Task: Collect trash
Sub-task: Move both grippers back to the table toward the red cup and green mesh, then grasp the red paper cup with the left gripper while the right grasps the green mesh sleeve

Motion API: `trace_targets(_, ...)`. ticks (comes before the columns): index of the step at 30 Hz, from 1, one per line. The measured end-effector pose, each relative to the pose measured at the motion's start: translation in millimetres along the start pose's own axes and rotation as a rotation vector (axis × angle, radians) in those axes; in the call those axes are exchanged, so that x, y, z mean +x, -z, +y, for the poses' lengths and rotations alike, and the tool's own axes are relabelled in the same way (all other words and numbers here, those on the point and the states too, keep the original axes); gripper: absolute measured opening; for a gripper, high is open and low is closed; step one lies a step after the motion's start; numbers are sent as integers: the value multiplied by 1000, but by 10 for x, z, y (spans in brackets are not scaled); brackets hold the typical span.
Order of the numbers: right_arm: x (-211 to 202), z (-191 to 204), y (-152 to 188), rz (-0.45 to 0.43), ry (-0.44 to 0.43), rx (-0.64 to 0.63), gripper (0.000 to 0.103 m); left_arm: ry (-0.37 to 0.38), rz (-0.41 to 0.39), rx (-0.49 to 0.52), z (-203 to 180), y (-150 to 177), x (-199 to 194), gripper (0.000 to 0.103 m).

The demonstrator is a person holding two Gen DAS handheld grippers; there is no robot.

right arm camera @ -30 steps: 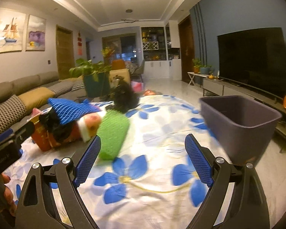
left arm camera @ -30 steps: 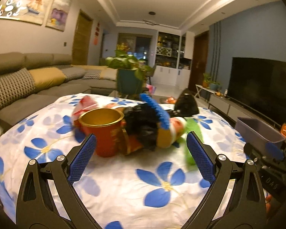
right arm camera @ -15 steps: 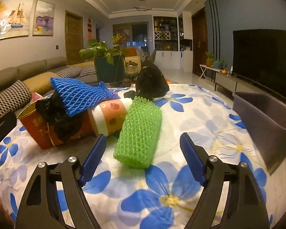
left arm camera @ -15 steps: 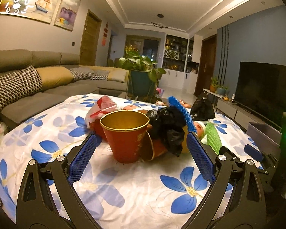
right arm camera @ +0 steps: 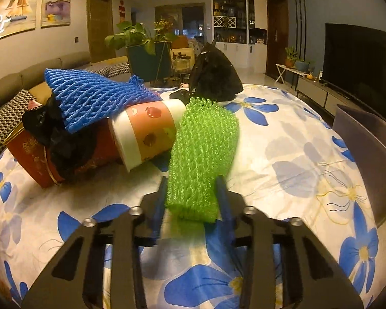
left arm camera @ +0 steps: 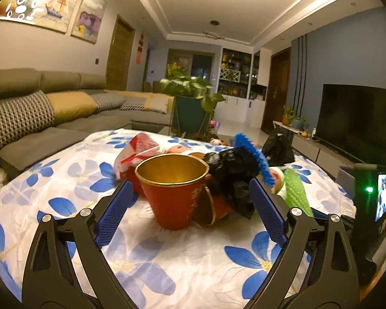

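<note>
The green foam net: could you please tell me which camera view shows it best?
The right wrist view. The green foam net fills the middle of the picture, with the right gripper closed on its near end. In the left wrist view the net shows only as a blurred strip at the right, partly behind the left gripper's finger.

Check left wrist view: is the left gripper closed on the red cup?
No. The left gripper stands wide open, its blue pads apart on either side of the upright red cup without touching it.
</note>
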State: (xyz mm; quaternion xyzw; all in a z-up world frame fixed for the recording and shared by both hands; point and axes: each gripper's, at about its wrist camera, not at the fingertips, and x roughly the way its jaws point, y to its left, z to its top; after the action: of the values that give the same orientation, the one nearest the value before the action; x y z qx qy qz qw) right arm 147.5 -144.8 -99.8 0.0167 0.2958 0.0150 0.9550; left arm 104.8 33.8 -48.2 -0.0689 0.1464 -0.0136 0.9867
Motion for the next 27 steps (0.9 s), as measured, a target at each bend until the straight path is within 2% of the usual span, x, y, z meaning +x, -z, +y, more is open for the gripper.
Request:
trace_targets(4, -39, -2, 11, -4, -12, -1, 15, 17, -5, -24, 28, -44, -15, 88)
trace_targets(11, -150, -98, 10, -28, -32, 40, 13, 66, -2, 1, -95, -64, -9, 82)
trace_targets(14, -248, -131, 22, -43, -33, 35, 13, 45, 11, 6, -45, -49, 49, 76)
trace_targets(17, -349, -151, 55, -57, -26, 19, 13, 28, 38, -40, 134, -79, 116, 68)
trace_targets(24, -409, -168, 101, -60, -25, 10, 13, -19, 110, -138, 511, -169, 283, 64)
trace_targets(27, -410, -157, 93, -61, -28, 7, 13, 2, 182, -176, 593, -169, 425, 52)
